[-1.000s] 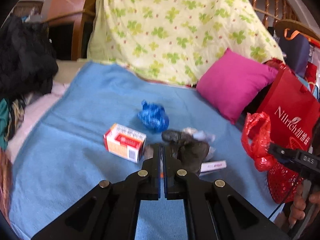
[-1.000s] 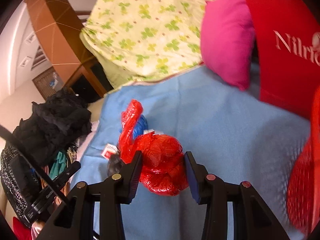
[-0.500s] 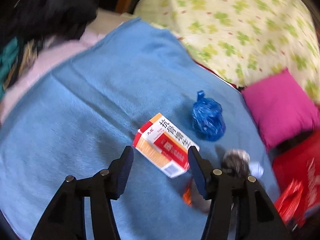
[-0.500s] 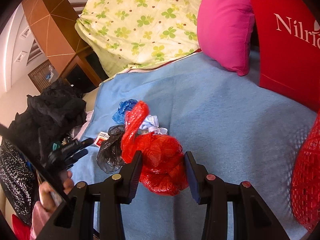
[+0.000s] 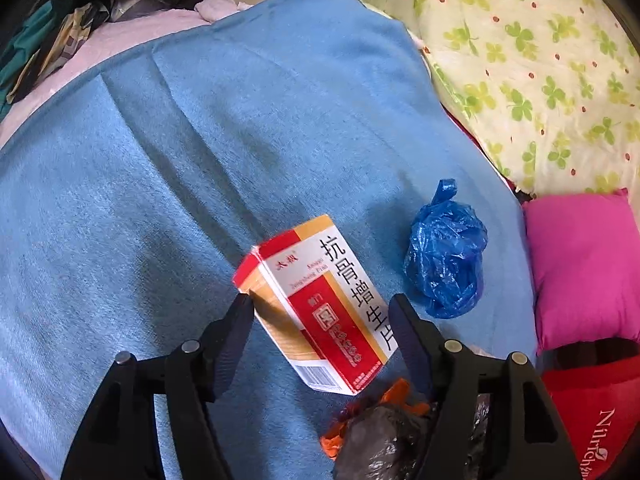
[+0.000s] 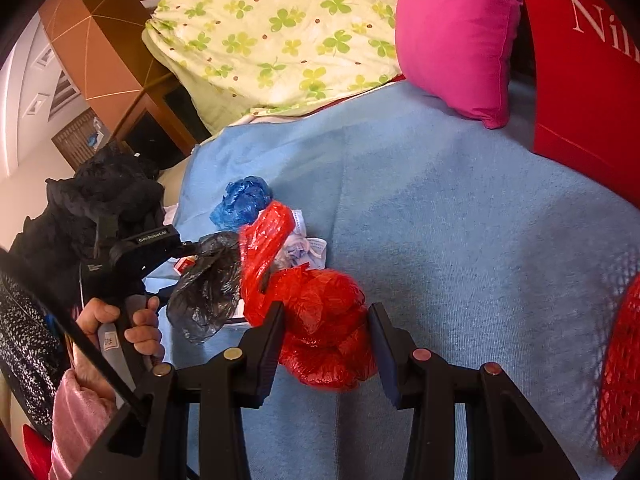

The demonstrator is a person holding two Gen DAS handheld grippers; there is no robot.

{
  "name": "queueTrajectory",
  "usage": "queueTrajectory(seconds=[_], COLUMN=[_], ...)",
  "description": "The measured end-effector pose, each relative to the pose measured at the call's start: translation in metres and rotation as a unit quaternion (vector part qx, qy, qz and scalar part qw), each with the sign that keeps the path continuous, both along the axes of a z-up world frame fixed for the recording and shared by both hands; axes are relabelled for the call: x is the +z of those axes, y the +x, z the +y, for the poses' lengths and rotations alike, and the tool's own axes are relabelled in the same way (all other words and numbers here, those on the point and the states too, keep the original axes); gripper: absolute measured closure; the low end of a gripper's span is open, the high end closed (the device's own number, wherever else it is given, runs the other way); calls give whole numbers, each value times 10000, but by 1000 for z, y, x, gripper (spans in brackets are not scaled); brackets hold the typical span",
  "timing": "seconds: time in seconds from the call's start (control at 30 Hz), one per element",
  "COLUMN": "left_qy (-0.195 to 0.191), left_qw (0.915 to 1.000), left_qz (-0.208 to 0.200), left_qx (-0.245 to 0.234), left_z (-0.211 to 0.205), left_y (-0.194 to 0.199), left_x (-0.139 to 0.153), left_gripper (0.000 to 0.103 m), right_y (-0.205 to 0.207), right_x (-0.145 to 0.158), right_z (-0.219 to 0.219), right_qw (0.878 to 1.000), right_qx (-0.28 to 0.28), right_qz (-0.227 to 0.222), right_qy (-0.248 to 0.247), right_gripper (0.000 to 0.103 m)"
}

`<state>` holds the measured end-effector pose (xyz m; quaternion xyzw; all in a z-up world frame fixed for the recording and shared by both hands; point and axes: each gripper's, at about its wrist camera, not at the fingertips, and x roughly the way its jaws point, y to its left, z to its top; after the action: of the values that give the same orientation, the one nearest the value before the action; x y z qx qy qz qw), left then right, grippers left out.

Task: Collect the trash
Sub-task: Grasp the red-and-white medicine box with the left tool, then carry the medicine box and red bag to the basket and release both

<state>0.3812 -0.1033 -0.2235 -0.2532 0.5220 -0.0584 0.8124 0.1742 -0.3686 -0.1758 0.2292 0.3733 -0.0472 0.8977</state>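
While the left gripper [image 5: 321,312] is hanging over the blue blanket [image 5: 168,168], its jaws, which have just been opening, are standing spread on either side of the red-and-white medicine box [image 5: 320,312], not yet touching it. Closing squarely on the box's long sides should be safest. The right gripper [image 6: 326,330] is pinching a crumpled red plastic bag [image 6: 320,320].

Left gripper [image 5: 322,320]: jaws, pressed together a second ago, have just been opening; now straddle the medicine box [image 5: 320,308] without touching it. Box formerly far left of fingers, now between them; view rolled, tilted downward
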Motion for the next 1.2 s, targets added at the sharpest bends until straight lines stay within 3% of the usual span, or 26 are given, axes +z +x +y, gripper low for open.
queueTrajectory(seconds=[0.17,0.4,0.6,0.8,1.0,1.2], left_qy=[5,3,186,326,518,702], left_qw=[9999,9999,9988,9951,9809,9543], left_qz=[133,5,-261,-795,-1593,-2497], left_qx=[-62,-167,-378,-485,-991,-1484], left_z=[-11,-9,-3,15,2,-26], left_y=[5,0,-10,-35,-73,-127], left_x=[-7,-8,3,39,94,149], left_gripper=[27,29,31,31,31,31], right_y=[3,2,-2,-9,-27,-52], right_x=[-4,-3,7,22,44,72], right_z=[-5,-8,-4,12,19,20], right_qw=[9999,9999,9998,9985,9954,9891], right_qx=[-58,-77,-58,43,-42,-243], right_qz=[36,-7,-193,-495,-894,-1334], right_qy=[106,70,21,-223,-339,-570], right_gripper=[58,58,58,58,58,58])
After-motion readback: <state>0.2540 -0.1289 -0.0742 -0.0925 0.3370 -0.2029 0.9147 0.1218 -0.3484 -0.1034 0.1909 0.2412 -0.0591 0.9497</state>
